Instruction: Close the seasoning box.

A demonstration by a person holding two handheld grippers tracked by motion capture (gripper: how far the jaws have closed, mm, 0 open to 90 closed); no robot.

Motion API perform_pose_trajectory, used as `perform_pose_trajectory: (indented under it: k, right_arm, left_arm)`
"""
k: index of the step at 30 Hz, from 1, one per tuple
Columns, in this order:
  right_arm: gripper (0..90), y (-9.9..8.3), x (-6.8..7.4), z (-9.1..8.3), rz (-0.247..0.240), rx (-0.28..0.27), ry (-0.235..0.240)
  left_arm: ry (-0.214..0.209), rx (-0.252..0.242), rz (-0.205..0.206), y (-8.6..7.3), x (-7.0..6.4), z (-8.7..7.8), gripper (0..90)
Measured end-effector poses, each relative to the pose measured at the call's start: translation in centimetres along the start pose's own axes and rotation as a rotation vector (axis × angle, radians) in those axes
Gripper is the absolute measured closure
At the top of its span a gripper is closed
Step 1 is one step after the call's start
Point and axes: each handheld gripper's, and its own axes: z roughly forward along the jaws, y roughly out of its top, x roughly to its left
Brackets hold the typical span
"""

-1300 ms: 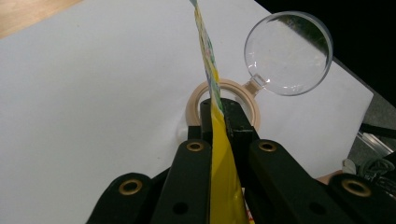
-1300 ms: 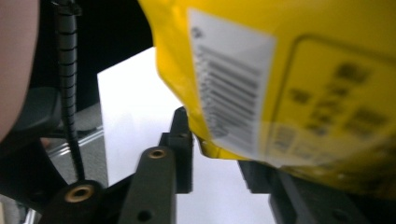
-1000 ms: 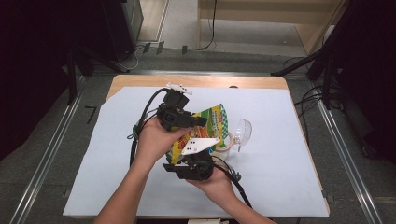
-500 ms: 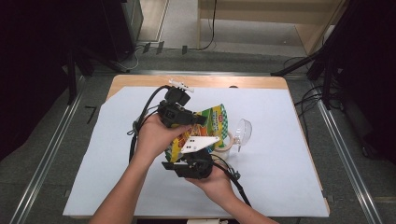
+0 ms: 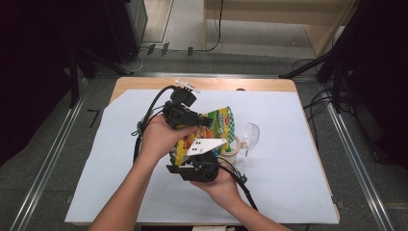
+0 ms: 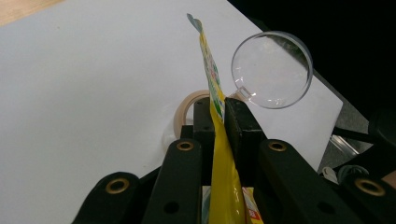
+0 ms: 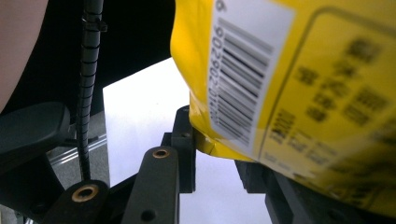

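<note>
Both tools held the yellow snack bag point(image 5: 217, 126) aloft: left tool point(image 6: 217, 122) clamped on its top seal, right tool point(image 7: 215, 148) pinching a lower corner; tearing apart looked next

Tape roll point(image 5: 233, 146) beside cup point(image 5: 250, 136)

The snack bag point(image 5: 219, 126) is yellow with green and red print and a white barcode label on its back. It is lifted off the table, standing on edge between the two hands, its flat top edge pinched thin and its lower corner crumpled.
</note>
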Motion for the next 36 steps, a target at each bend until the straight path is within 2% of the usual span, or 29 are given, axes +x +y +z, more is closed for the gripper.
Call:
perform_pose_trajectory:
  k: [15, 28, 36]
  right_arm:
    - [72.7, 0.4, -0.3, -0.4, 0.0, -0.003, 0.009]
    - [72.3, 0.6, -0.6, -0.2, -0.024, 0.008, -0.002]
    - [71.9, 0.6, -0.7, -0.1, -0.021, 0.015, 0.002]
  left_arm:
    - [0.055, 0.018, 0.009, 0.7, -1.0, 0.0, 84.8]
    - [0.06, -0.011, -0.013, 0.6, -0.2, -0.2, 84.9]
    - [0.064, -0.003, -0.025, 0.6, 0.1, -0.1, 84.9]
